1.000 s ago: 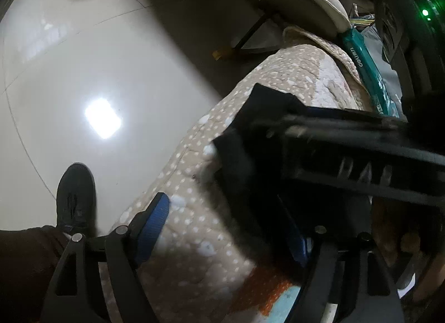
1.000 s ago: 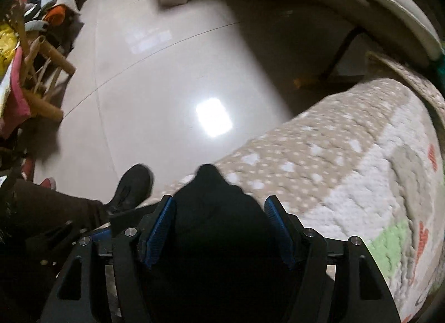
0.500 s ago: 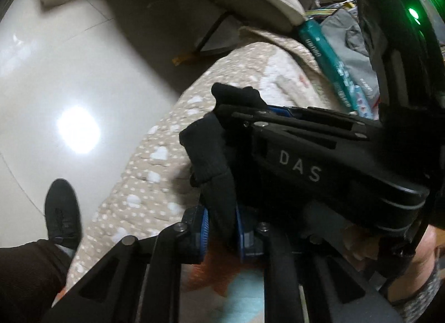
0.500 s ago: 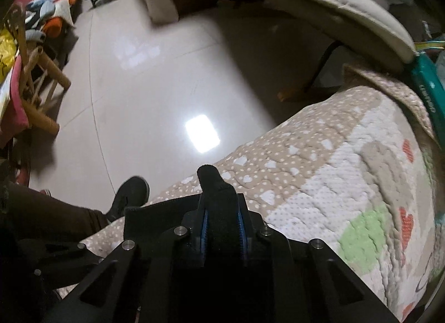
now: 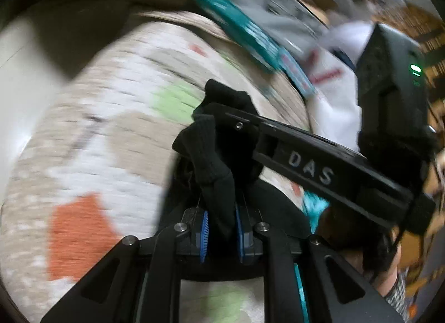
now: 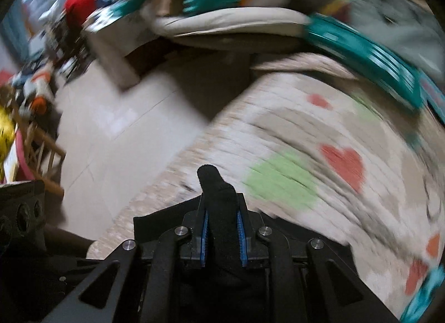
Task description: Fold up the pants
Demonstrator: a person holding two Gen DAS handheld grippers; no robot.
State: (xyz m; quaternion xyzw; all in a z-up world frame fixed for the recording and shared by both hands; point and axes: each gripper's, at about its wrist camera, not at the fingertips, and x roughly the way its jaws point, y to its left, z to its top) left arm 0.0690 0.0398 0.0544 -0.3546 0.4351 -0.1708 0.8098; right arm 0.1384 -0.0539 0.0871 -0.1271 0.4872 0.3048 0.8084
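The black pants (image 5: 214,161) are pinched in both grippers above a patterned quilt (image 5: 91,139). My left gripper (image 5: 221,235) is shut on a bunched fold of the pants. My right gripper (image 6: 222,236) is shut on another fold of the pants (image 6: 219,200); it shows in the left wrist view as the black bar marked DAS (image 5: 311,167), close to the right of my left gripper. Most of the pants hang out of sight below the jaws.
The quilt (image 6: 306,161) with hearts and green patches covers a bed. A teal package (image 6: 367,56) and a beige cushion (image 6: 230,22) lie at its far edge. Pale tiled floor (image 6: 116,128) is to the left, with wooden furniture (image 6: 36,150) and clutter.
Both grippers, open a second ago, shut on the pants and have swung forward over the quilt together, carrying the fabric. The views are motion-blurred now.
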